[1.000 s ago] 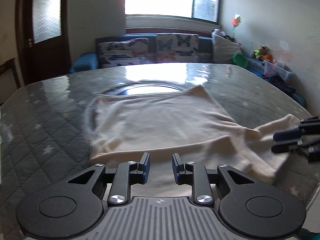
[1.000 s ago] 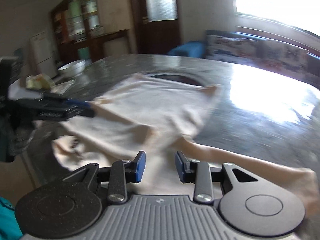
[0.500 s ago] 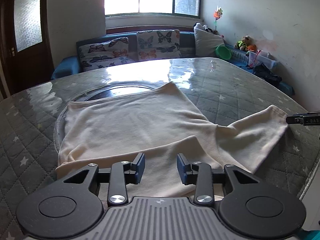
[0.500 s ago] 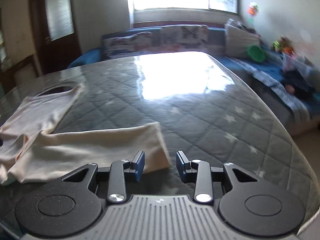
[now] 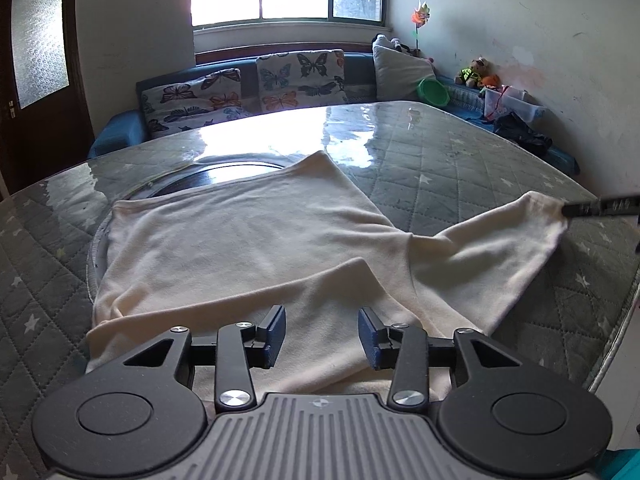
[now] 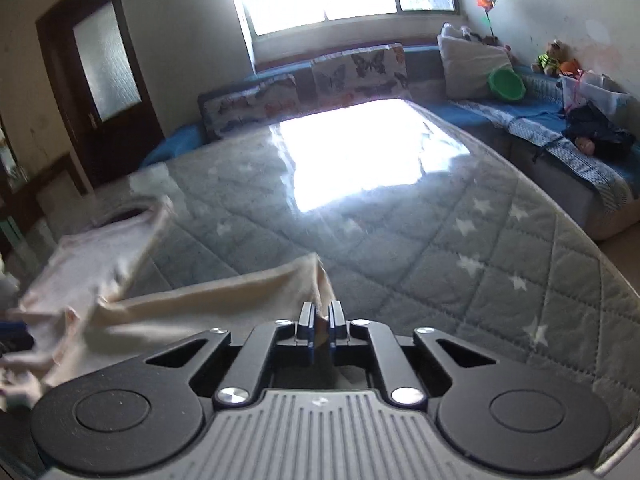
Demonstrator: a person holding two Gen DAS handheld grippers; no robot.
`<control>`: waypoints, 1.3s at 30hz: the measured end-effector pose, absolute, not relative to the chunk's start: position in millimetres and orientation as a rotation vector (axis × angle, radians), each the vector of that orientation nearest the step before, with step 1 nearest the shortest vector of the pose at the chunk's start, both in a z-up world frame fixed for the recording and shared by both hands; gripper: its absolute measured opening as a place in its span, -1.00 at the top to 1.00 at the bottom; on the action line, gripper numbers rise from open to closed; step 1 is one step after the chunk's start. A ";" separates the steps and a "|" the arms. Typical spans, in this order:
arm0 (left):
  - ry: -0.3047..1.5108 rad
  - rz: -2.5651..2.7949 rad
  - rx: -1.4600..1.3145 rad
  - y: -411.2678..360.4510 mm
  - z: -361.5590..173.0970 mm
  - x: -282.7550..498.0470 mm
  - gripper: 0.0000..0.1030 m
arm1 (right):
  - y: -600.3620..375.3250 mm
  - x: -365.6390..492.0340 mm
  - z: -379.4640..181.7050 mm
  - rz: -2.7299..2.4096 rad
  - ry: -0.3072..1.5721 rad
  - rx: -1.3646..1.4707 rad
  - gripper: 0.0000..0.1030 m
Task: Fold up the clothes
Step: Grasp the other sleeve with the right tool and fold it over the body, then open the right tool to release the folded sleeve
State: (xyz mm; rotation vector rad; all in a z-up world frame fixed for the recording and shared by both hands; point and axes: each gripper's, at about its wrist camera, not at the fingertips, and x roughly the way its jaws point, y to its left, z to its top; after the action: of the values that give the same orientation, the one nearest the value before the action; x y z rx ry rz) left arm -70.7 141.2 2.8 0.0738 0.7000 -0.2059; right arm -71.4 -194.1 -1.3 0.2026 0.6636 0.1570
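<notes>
With the cream garment (image 5: 248,248) spread over the quilted grey surface (image 5: 460,168), body panel flat and partly covering the round dark inset (image 5: 224,172) toward the window side, one sleeve (image 5: 500,248) runs out from the body to the right in the left wrist view. Right tool (image 6: 320,322): fingers pressed together, pinching the sleeve cuff; cloth visibly caught between the pads in the right wrist view, and its dark tip meets the cuff end at the right edge of the left wrist view. Left tool (image 5: 322,336): jaws opening, pads apart, poised low over the garment's near edge; fabric lies below and between the fingers, but no pad presses on it. Key relation: sleeve's long axis points away from the body toward the right tool, so the right hand is the nearer one by far and already has the cuff. Judgement: next move is probably carrying the cuff back along that axis, over the body, to lay the sleeve inward; left tool placed to pin or take the near hem. Risk: body panel dragging if unpinned.
</notes>
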 end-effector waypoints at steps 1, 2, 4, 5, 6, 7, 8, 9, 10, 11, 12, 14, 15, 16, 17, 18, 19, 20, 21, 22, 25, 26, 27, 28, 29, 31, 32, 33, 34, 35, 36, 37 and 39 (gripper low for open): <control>0.700 -0.206 0.072 141.9 2.7 -71.2 0.14 | -190.9 -71.8 6.8 0.175 0.646 0.201 0.91; 0.699 -0.205 0.071 142.7 2.5 -71.6 0.13 | -187.4 -72.1 14.5 0.192 0.630 0.195 0.91; 0.699 -0.204 0.068 144.2 2.2 -72.6 0.11 | -175.8 -69.7 30.2 0.240 0.603 0.189 0.92; 0.697 -0.203 0.065 145.3 2.2 -73.2 0.10 | -168.7 -68.6 38.0 0.266 0.590 0.179 0.92; 0.695 -0.202 0.062 146.9 2.5 -74.0 0.10 | -161.1 -67.5 45.7 0.293 0.576 0.165 0.92; 0.692 -0.200 0.059 148.5 2.8 -75.0 0.10 | -153.5 -66.4 52.6 0.321 0.564 0.155 0.92; 0.688 -0.197 0.056 150.4 3.2 -76.3 0.10 | -145.9 -65.2 59.2 0.349 0.553 0.145 0.92; 0.685 -0.195 0.052 152.4 3.5 -77.8 0.09 | -138.3 -64.0 65.7 0.376 0.542 0.136 0.92; 0.682 -0.192 0.049 154.4 3.8 -79.3 0.08 | -126.2 -61.8 73.7 0.415 0.530 0.122 0.92; 0.679 -0.188 0.045 156.6 4.0 -80.9 0.07 | -112.6 -59.3 82.2 0.459 0.516 0.106 0.92; 0.677 -0.184 0.042 159.1 4.0 -82.5 0.07 | -99.5 -56.7 89.0 0.496 0.505 0.089 0.92; 0.672 -0.172 0.032 164.4 4.2 -85.9 0.07 | -73.7 -51.4 100.3 0.566 0.487 0.056 0.92; 0.669 -0.165 0.026 167.3 4.4 -87.9 0.06 | -60.5 -48.7 105.2 0.600 0.480 0.041 0.92; 0.666 -0.156 0.019 170.8 4.6 -90.0 0.05 | -46.9 -46.7 108.9 0.635 0.474 0.025 0.92; 0.662 -0.148 0.012 174.4 4.8 -92.2 0.05 | -33.2 -44.5 111.7 0.669 0.471 0.009 0.92; 0.658 -0.138 0.004 178.4 4.9 -94.8 0.04 | -19.4 -42.0 112.9 0.700 0.470 -0.006 0.92; 0.654 -0.127 -0.005 182.8 5.1 -97.7 0.04 | -5.7 -39.4 113.6 0.729 0.471 -0.021 0.92; 0.651 -0.115 -0.014 187.2 5.1 -100.4 0.03 | 8.1 -36.8 114.2 0.758 0.471 -0.035 0.92; 0.649 -0.103 -0.022 191.6 5.0 -102.8 0.02 | 21.5 -34.8 113.2 0.785 0.473 -0.047 0.92; 0.647 -0.091 -0.031 196.1 4.7 -105.1 0.02 | 30.7 -33.3 112.2 0.802 0.476 -0.054 0.92; 0.645 -0.057 -0.055 209.0 2.9 -111.9 0.02 | 67.2 -30.2 107.2 0.871 0.494 -0.080 0.92; 0.645 -0.047 -0.063 213.4 2.2 -114.0 0.02 | 82.1 -29.6 103.5 0.900 0.507 -0.090 0.92; 0.644 -0.037 -0.071 217.7 1.4 -116.1 0.01 | 89.9 -30.1 101.0 0.916 0.516 -0.096 0.92; 0.644 -0.027 -0.078 221.7 0.7 -118.1 0.01 | 99.0 -30.8 97.6 0.933 0.525 -0.104 0.92; 0.644 -0.019 -0.086 224.9 -0.1 -119.9 0.01 | 109.7 -31.4 93.7 0.953 0.535 -0.113 0.92; 0.643 -0.004 -0.102 230.4 -1.3 -123.1 0.01 | 123.9 -34.6 85.1 0.983 0.556 -0.121 0.92; 0.643 0.001 -0.108 232.2 -1.8 -124.2 0.01 | 131.0 -36.4 81.0 0.995 0.566 -0.126 0.92; 0.643 0.005 -0.113 233.4 -2.2 -125.2 0.01 | 136.1 -37.0 77.9 1.005 0.576 -0.128 0.92; 0.643 0.007 -0.116 234.6 -2.6 -126.1 0.01 | 140.5 -37.3 75.0 1.015 0.586 -0.128 0.92; 0.644 0.009 -0.118 235.4 -2.9 -126.8 0.01 | 145.5 -37.4 71.4 1.030 0.600 -0.132 0.91; 0.644 0.010 -0.119 235.8 -3.1 -127.1 0.01 | 146.7 -38.3 69.2 1.036 0.606 -0.132 0.84; 0.643 0.011 -0.120 236.3 -3.0 -127.4 0.01 | 147.3 -39.1 68.0 1.038 0.610 -0.131 0.83; 0.642 0.012 -0.122 237.4 -2.3 -127.4 0.01 | 145.0 -39.8 68.3 1.042 0.614 -0.130 0.76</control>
State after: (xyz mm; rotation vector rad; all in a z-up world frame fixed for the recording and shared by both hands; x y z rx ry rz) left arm -127.4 237.4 -2.3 -0.1216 0.6422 0.0124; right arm -39.8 145.0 68.2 -0.1298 0.6137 1.0419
